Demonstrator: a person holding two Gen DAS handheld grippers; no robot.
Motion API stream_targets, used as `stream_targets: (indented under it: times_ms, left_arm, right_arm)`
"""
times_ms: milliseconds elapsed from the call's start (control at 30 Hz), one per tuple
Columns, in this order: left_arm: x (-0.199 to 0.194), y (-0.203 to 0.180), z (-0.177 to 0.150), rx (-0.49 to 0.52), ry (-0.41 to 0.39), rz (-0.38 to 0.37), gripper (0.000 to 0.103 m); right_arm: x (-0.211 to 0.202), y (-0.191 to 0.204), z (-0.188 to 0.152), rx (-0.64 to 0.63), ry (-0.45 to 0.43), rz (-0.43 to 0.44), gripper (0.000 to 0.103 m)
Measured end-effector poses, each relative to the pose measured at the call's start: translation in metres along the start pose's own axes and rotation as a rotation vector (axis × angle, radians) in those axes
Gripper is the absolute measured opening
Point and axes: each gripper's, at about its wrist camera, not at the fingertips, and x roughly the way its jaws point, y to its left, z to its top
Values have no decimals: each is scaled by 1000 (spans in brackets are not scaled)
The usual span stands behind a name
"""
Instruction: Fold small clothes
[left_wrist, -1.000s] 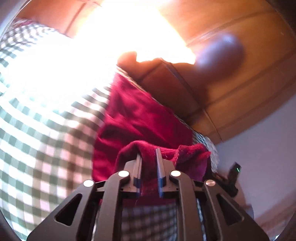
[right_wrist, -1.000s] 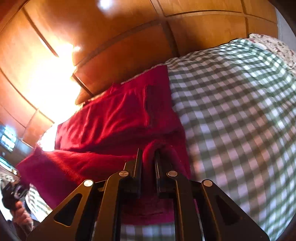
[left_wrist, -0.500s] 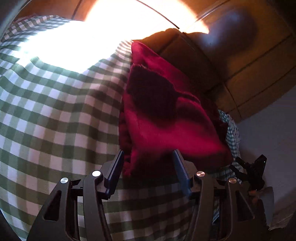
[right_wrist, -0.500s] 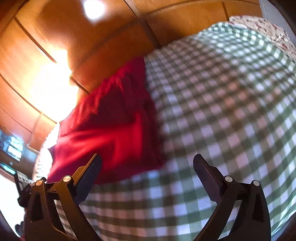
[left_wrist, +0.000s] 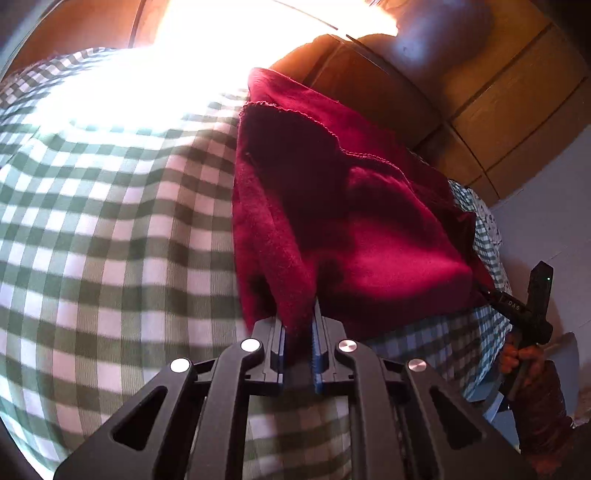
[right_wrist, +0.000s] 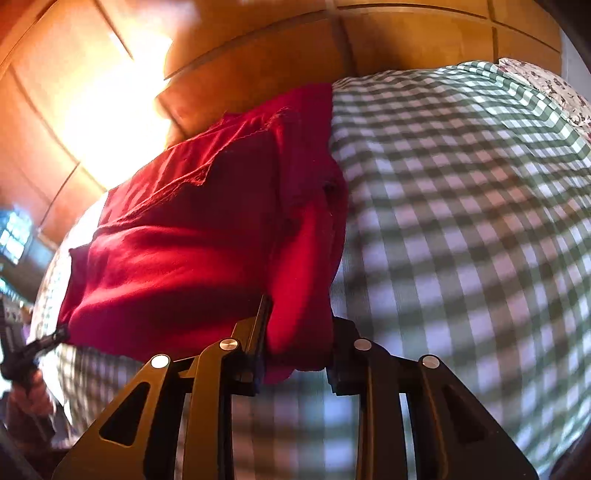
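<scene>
A dark red garment (left_wrist: 369, 240) lies folded in layers on a green-and-white checked bedspread (left_wrist: 110, 240). My left gripper (left_wrist: 297, 332) is at the garment's near left corner. Its jaws are closing, and the blue pads pinch a thin fold of the cloth. In the right wrist view the same garment (right_wrist: 192, 240) spreads to the left. My right gripper (right_wrist: 297, 332) is at its near right corner, jaws closing around a thick roll of the cloth. That roll hides the tip of the right finger.
Wooden panelled doors (right_wrist: 258, 66) stand behind the bed, with strong glare (left_wrist: 221, 55) on them and on the bedspread. A flowered cloth (right_wrist: 546, 85) lies at the far right. A person's hand (left_wrist: 524, 362) shows at the right edge of the left wrist view.
A second ago both grippers held the red cloth raised. Half a second ago both stood open, with the garment lying folded. Both have since come down and closed on its near corners.
</scene>
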Motion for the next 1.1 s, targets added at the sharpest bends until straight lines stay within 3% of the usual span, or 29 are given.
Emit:
stream_targets:
  times_ms: [267,333,400,433,467,500,567,700,833,867,900,933,1000,1100]
  left_arm:
    - [-43,2,-72,-5,56,-84,12]
    - [-49,1,-76,8,54,-79,13]
    - [-52,-1,-71,8,29,-64,19]
    - [-53,0,-66,0,11,-56,31]
    - [-53,0,-58,-5,-6,-49,45]
    - [-56,0,-53,-4,-35,-32,49]
    - [-58,-2,-41,12,-74,-17,52]
    - [-64,4,-25,31,-125,7,52]
    - [-43,1,-7,33,-113,29,52]
    - [-41,2,-5,29,-114,39,48]
    - [-39,2,-2,22,-119,40,39]
    - [-36,-1,0,28,-117,20,20]
    - [-39,-8,2,65,-130,25,11]
    - [-51,-12,-1,106,-151,3,6]
  right_arm:
    - [-52,-2,-81,-40,150,70,23]
    - [-57,-2,-88,-35,177,85,23]
    - [-60,-6,-86,1,191,80,30]
    - [-61,-7,-83,9,183,79,32]
    - [-64,-7,-79,14,154,70,40]
    - [-67,-4,-74,14,121,56,56]
    - [-72,4,-66,-12,53,12,75]
    - [-61,22,-40,-94,-32,-69,76]
    - [-36,37,-16,-190,-58,-131,76]
    - [-30,40,-12,-208,-58,-136,71]
    - [-26,42,-9,-221,-50,-134,51]
    - [-24,45,-8,-231,-35,-133,40]
    - [-25,50,-8,-250,-29,-152,17]
    - [-41,50,-14,-257,-39,-151,12]
